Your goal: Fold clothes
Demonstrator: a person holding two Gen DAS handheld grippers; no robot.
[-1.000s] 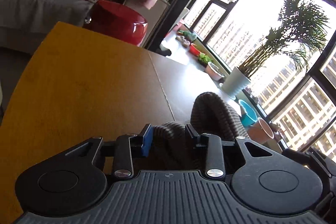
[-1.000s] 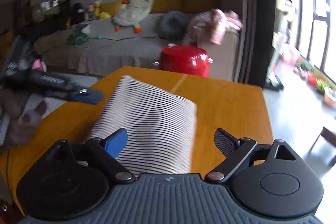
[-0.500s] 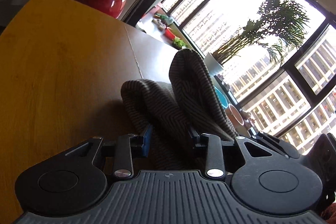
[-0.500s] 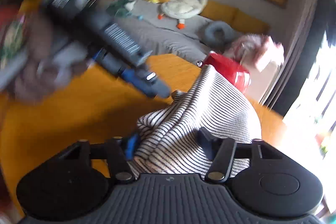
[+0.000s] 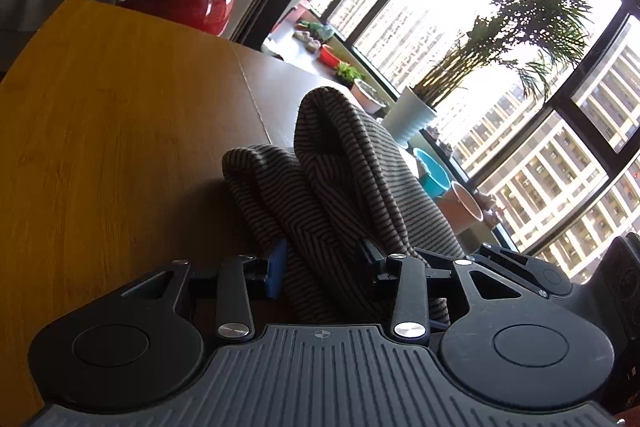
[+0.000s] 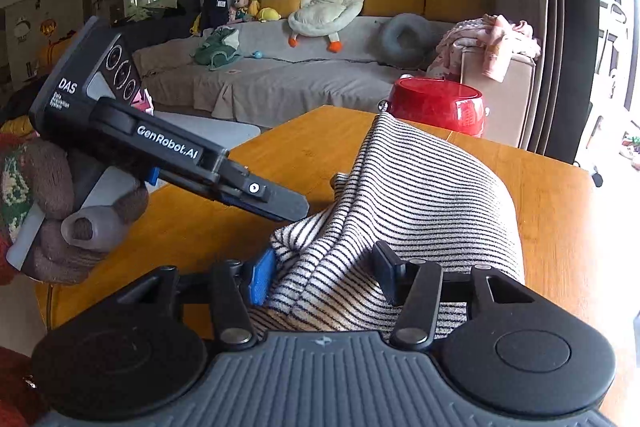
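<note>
A striped knit garment, white with thin dark stripes, is bunched on the wooden table. In the left wrist view it looks dark against the window. My left gripper is shut on a fold of the garment. My right gripper is shut on another part of it, near its lower edge. The left gripper also shows in the right wrist view, held by a gloved hand and pointing at the cloth's left side.
A red pot stands at the table's far edge, also in the left wrist view. Behind it are a grey sofa with a plush goose. Potted plants line the window sill.
The right gripper closed on the striped garment, which was lying flat a second ago and is now lifted and bunched. The left gripper kept its grip and swung a little.
</note>
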